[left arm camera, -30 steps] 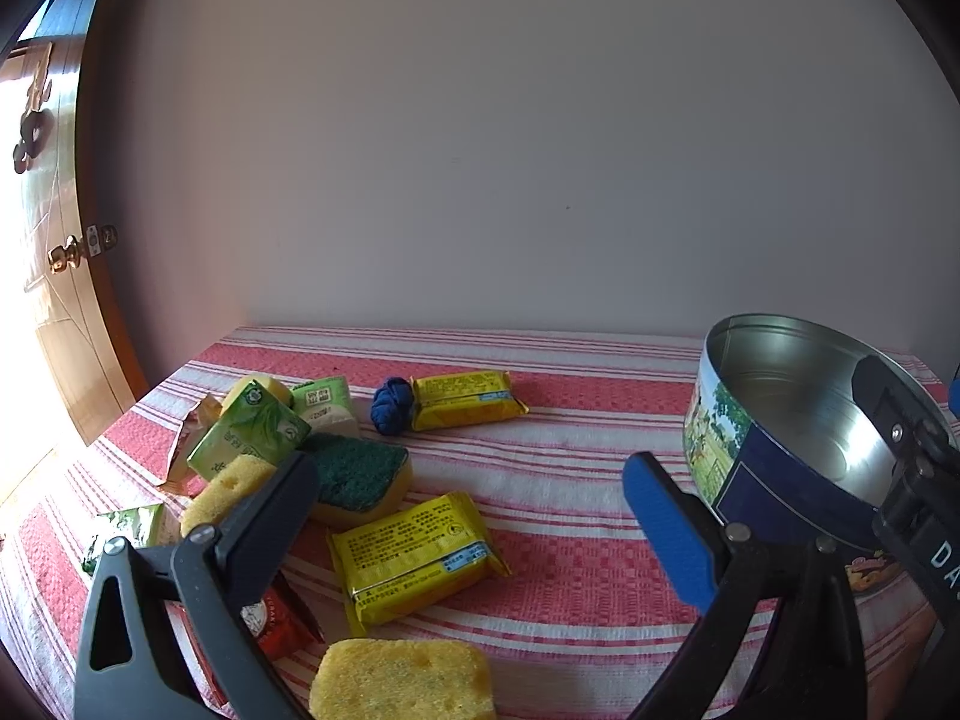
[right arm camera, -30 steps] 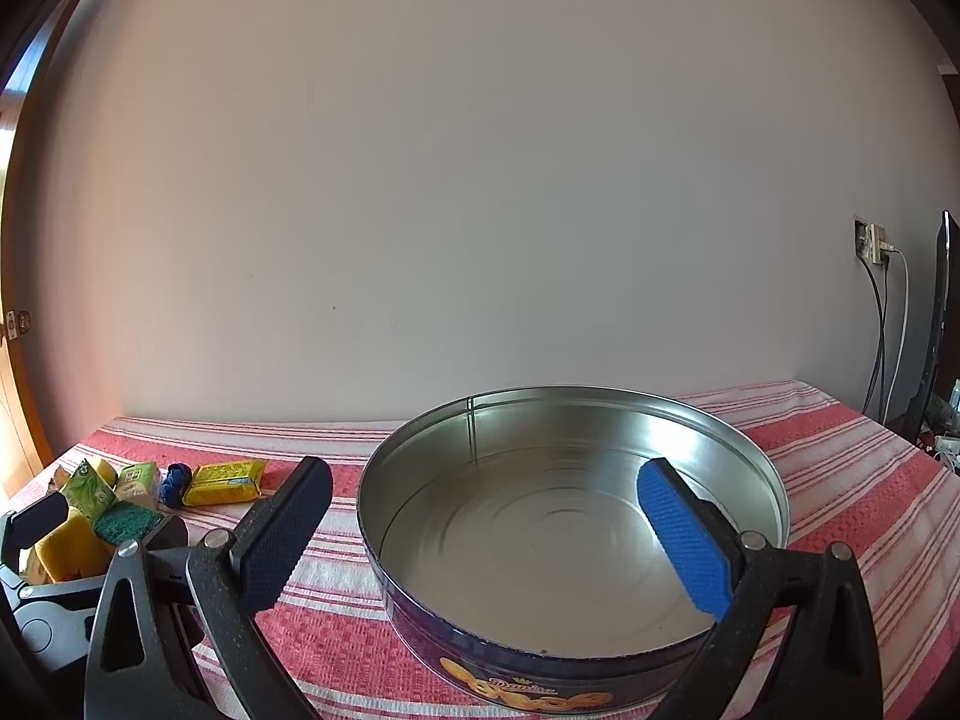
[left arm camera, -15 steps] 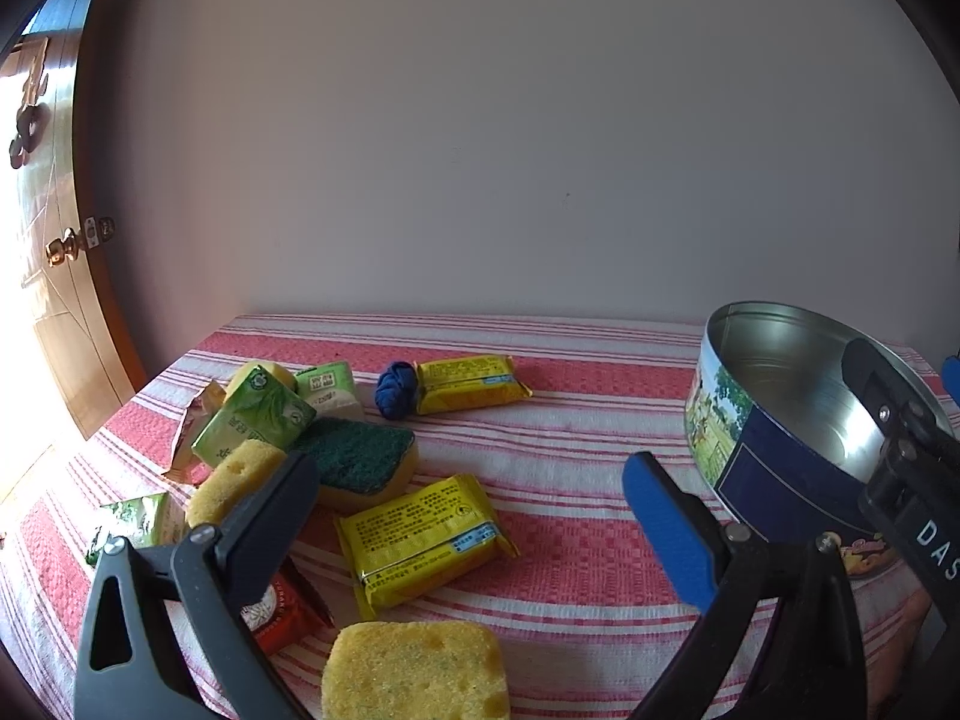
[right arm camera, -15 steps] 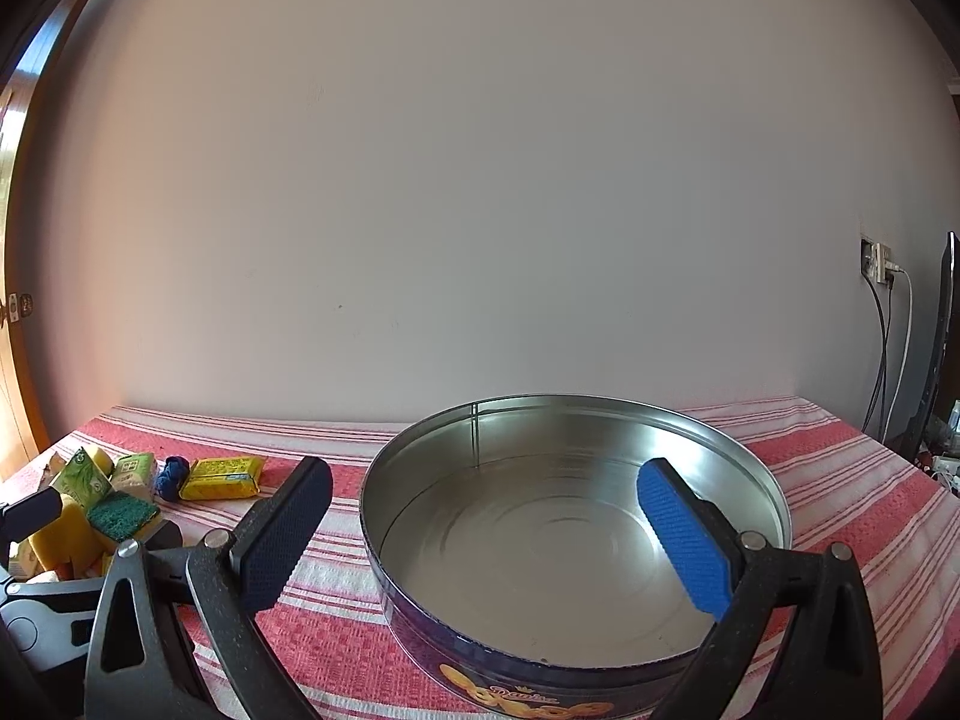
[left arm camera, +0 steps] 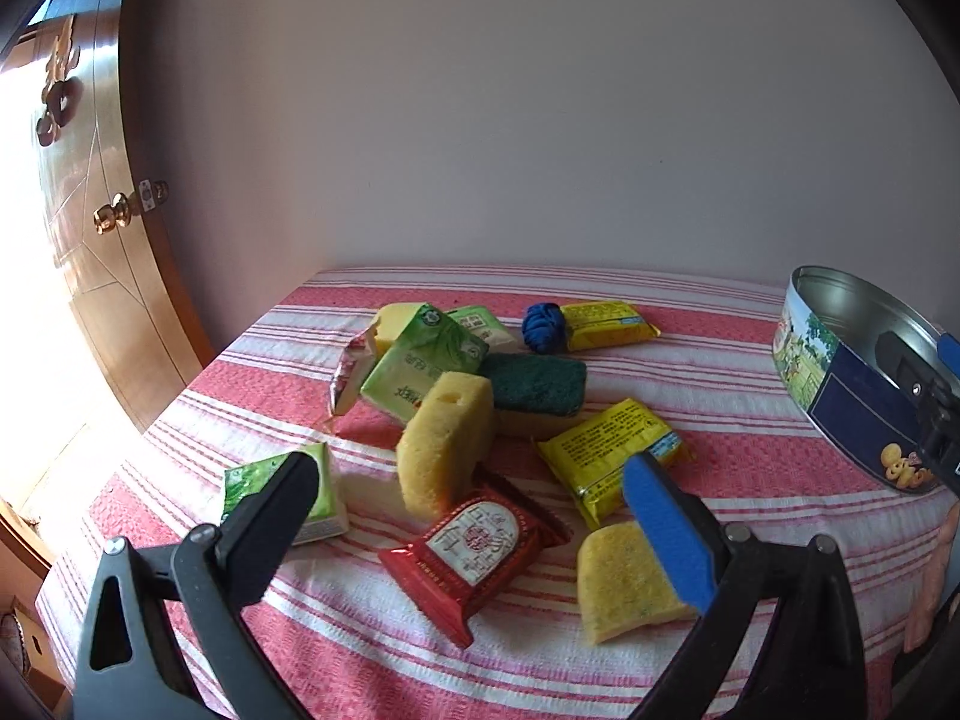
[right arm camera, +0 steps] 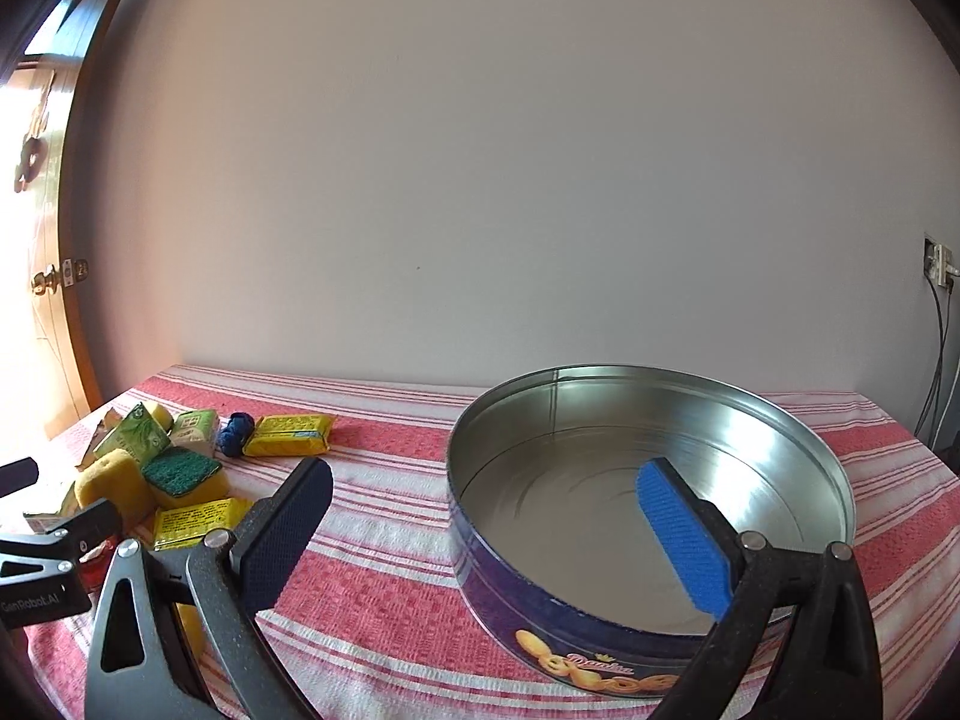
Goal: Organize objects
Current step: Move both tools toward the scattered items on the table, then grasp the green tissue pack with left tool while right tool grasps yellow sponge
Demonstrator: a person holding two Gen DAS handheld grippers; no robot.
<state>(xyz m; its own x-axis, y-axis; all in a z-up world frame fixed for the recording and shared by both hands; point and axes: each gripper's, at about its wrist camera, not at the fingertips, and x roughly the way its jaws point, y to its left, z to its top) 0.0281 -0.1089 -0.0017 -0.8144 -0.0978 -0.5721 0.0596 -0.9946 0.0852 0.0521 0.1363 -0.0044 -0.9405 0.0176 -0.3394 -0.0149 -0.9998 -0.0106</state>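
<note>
My left gripper (left arm camera: 474,510) is open and empty, held above a pile on the striped cloth: a red snack packet (left arm camera: 474,546), an upright yellow sponge (left arm camera: 444,444), a flat yellow sponge (left arm camera: 624,588), a yellow packet (left arm camera: 612,456), a green-topped sponge (left arm camera: 534,384) and green packets (left arm camera: 420,366). My right gripper (right arm camera: 480,516) is open and empty over the near rim of an empty round blue cookie tin (right arm camera: 600,648). The tin (left arm camera: 852,384) stands at the right edge of the left wrist view.
A blue ball of cord (left arm camera: 540,327) and a second yellow packet (left arm camera: 606,324) lie near the wall. A wooden door (left arm camera: 90,252) stands to the left. Wall socket with cables (right arm camera: 939,264) is at the right. The table's front edge is close below both grippers.
My left gripper has moved left and tilted down toward the pile, so the red packet and sponges now sit between its fingers. My right gripper shifted slightly right over the tin.
</note>
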